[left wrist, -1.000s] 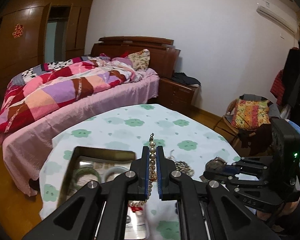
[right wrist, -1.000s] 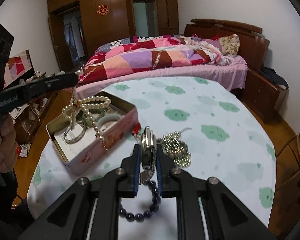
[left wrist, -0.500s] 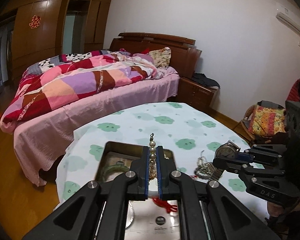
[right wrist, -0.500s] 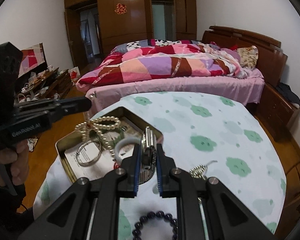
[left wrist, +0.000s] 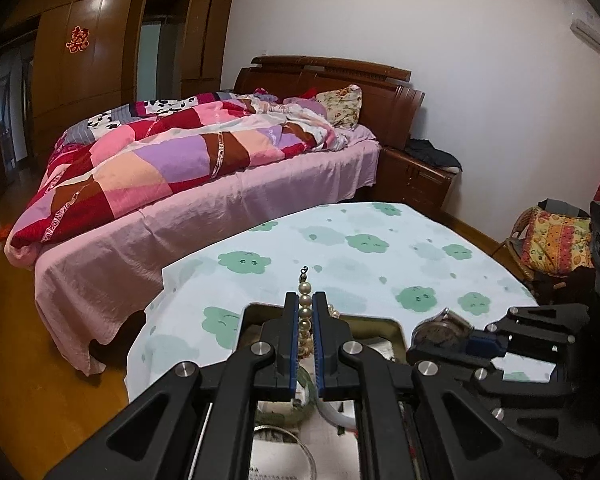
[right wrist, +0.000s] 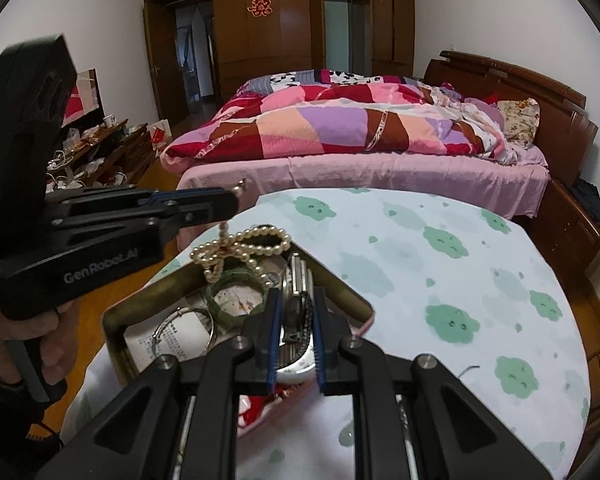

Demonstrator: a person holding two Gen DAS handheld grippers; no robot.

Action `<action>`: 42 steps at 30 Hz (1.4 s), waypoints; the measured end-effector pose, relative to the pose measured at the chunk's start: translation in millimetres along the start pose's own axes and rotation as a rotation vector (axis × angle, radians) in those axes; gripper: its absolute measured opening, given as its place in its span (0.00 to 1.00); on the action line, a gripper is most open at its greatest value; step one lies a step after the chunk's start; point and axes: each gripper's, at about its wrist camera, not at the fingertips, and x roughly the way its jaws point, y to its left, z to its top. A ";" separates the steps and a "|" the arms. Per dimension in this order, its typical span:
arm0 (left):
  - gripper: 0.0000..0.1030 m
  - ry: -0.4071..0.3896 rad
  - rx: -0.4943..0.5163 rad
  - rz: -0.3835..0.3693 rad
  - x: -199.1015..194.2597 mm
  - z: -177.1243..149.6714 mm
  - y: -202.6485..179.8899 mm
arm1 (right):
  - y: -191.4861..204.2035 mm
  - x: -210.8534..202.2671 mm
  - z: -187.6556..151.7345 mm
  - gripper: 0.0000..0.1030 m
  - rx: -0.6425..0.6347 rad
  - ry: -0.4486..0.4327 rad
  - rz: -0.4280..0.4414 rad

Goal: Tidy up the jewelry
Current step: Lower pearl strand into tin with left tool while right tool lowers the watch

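My left gripper [left wrist: 305, 300] is shut on a pearl necklace [left wrist: 305, 312] and holds it over the open metal tin [left wrist: 384, 322]. In the right wrist view the left gripper [right wrist: 228, 200] has the pearl necklace [right wrist: 244, 246] dangling onto the tin's far corner [right wrist: 340, 288]. My right gripper [right wrist: 295, 300] is shut on a silver wristwatch [right wrist: 298, 280] and holds it above the tin; it shows at the right of the left wrist view [left wrist: 416, 344] with the wristwatch [left wrist: 440, 326]. In the tin lie a green bangle [right wrist: 236, 284], a silver bangle [right wrist: 184, 328] and a white bangle [right wrist: 300, 368].
The tin stands at the near left of a round table with a green cloud-print cloth [right wrist: 440, 264]. A red tassel [right wrist: 256, 408] lies by the tin. Behind the table is a bed with a patchwork quilt [left wrist: 172, 152]. A chair with a cushion [left wrist: 556, 240] stands at the right.
Both grippers have moved left and forward over the tin. The watch came off the table and is now above the tin. The pearls now hang onto the tin's far corner.
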 end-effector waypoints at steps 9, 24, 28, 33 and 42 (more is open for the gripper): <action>0.05 0.055 0.012 0.016 22.8 -4.9 0.5 | -4.8 32.4 -4.3 0.16 0.033 0.077 0.014; 0.06 0.101 0.030 0.023 37.0 -8.2 0.7 | -7.0 46.6 -13.7 0.16 0.051 0.120 -0.005; 0.06 0.099 0.026 0.030 36.0 -7.7 1.7 | -6.8 48.5 -14.4 0.16 0.052 0.122 -0.004; 0.07 0.092 0.026 0.036 33.7 -7.2 1.7 | -8.5 47.7 -15.1 0.25 0.062 0.109 -0.002; 0.79 -0.003 0.019 0.069 2.3 -5.4 -2.2 | -25.7 18.6 -20.4 0.53 0.115 0.063 0.001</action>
